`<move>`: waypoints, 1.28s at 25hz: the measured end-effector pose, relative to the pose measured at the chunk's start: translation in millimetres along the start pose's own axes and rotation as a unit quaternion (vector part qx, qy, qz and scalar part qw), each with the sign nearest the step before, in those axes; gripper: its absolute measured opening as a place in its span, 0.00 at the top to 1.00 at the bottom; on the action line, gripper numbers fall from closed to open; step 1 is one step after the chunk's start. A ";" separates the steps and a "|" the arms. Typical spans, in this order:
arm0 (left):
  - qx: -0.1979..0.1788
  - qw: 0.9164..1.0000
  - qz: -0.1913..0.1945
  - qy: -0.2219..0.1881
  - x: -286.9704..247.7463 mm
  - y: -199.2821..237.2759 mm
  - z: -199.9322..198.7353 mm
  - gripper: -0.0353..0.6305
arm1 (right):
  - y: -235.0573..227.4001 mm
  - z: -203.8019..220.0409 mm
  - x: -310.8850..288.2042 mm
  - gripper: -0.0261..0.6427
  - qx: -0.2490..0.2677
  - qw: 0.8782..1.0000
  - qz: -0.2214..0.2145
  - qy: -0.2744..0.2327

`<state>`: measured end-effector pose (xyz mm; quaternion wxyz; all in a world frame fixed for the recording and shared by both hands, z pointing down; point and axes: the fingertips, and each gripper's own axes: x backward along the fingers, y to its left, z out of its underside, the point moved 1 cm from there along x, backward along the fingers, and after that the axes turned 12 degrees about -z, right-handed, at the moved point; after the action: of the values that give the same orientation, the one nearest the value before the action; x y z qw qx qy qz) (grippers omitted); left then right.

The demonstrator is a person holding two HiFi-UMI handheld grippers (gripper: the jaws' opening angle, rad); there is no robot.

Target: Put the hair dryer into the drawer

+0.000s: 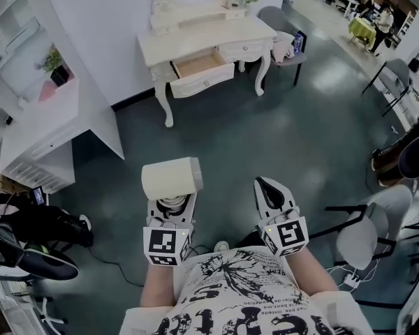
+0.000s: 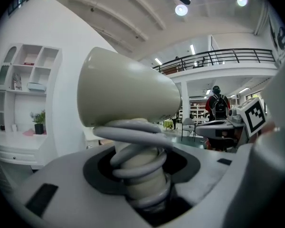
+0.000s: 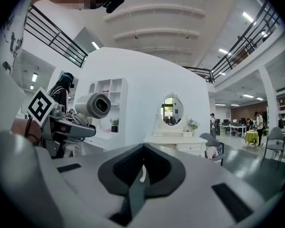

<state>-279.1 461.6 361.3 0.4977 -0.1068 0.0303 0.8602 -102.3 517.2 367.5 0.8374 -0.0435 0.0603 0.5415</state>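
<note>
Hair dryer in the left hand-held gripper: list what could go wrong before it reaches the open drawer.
1. The left hand-held gripper clamps the hair dryer by its handle, over the coiled cord. The coils could shift and let the top-heavy barrel tip.
2. The drawer stands open just under the top of the dressing table. The bulky barrel may catch the drawer front or the tabletop edge.

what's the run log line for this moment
left gripper: shut on hair dryer handle | right gripper: shut, empty | drawer: open, in dressing table ahead | hair dryer: not in drawer yet
</note>
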 end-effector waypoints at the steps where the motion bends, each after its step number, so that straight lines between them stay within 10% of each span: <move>1: 0.002 1.000 0.001 0.000 -0.6 0.9 1.3 0.61 | 0.1 1.2 -1.4 0.94 -0.001 1.000 -0.002 0.002; 13: -0.012 1.000 -0.024 0.007 -53.5 -6.3 -4.4 0.61 | -49.5 12.0 -43.7 0.94 -0.008 0.998 -0.051 0.019; 32: 0.032 0.992 -0.122 -0.004 -297.0 -62.8 -73.0 0.61 | -309.2 -16.9 -177.1 0.94 0.035 0.985 -0.168 0.021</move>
<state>-70.6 229.2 357.0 0.6019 -0.0901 0.0424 0.7923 106.9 228.5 379.3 0.9159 -0.0352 0.0882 0.3900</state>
